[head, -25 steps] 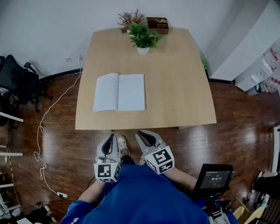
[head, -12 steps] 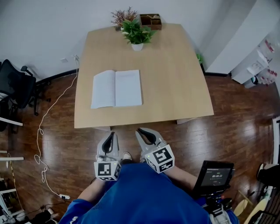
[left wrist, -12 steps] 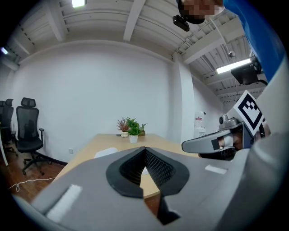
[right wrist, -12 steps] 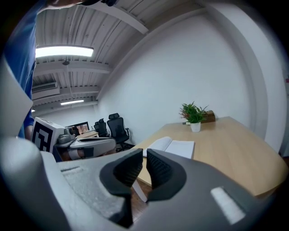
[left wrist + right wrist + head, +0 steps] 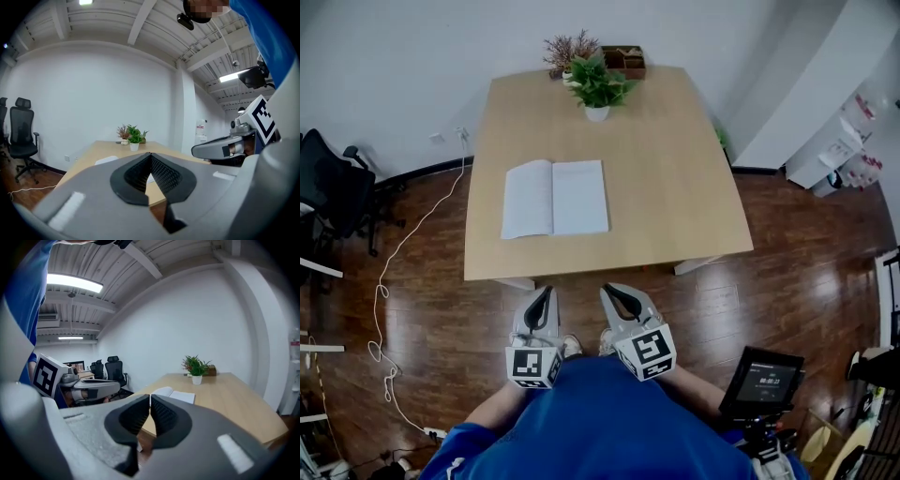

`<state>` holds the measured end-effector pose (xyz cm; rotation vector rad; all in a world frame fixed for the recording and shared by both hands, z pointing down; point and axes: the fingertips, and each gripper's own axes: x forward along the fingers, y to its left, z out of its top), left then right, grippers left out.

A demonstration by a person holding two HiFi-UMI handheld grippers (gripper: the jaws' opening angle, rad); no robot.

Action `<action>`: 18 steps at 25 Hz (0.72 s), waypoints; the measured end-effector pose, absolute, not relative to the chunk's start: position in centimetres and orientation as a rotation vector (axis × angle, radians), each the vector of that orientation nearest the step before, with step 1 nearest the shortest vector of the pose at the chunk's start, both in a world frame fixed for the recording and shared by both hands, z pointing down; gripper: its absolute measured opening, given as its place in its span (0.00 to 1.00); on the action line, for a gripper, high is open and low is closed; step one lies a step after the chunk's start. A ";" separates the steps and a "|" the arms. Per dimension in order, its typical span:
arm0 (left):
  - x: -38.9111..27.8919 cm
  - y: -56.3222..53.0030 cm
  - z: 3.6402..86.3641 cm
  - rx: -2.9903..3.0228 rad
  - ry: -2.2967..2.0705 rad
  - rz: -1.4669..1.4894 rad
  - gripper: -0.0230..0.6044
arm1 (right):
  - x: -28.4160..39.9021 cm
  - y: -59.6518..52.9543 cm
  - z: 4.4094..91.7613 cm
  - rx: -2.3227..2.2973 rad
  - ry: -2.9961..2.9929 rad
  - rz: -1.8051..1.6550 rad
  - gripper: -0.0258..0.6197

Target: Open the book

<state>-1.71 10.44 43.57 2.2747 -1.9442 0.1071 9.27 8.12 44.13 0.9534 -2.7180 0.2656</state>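
A white book (image 5: 555,198) lies open flat on the left half of the wooden table (image 5: 675,178), pages up; in the right gripper view the book (image 5: 173,394) shows beyond the jaws. My left gripper (image 5: 544,293) and right gripper (image 5: 607,290) hang side by side below the table's near edge, over the floor, well short of the book. Both are shut with nothing between the jaws. In the left gripper view the left gripper (image 5: 150,154) points toward the table, and the right gripper (image 5: 150,396) does the same in its own view.
A potted green plant (image 5: 597,86), a dried bouquet (image 5: 562,47) and a small wooden box (image 5: 624,60) stand at the table's far edge. A black office chair (image 5: 333,192) and a white cable (image 5: 394,281) lie left. A tablet on a stand (image 5: 761,382) is at lower right.
The view has shifted slightly as the person moves; the table and book sit a little differently in frame. Both grippers stay shut and held low in front of the body.
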 end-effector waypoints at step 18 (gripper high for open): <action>-2.5 10.0 43.1 2.291 -1.893 0.113 0.05 | 8.3 8.2 43.4 0.998 -2.690 0.262 0.04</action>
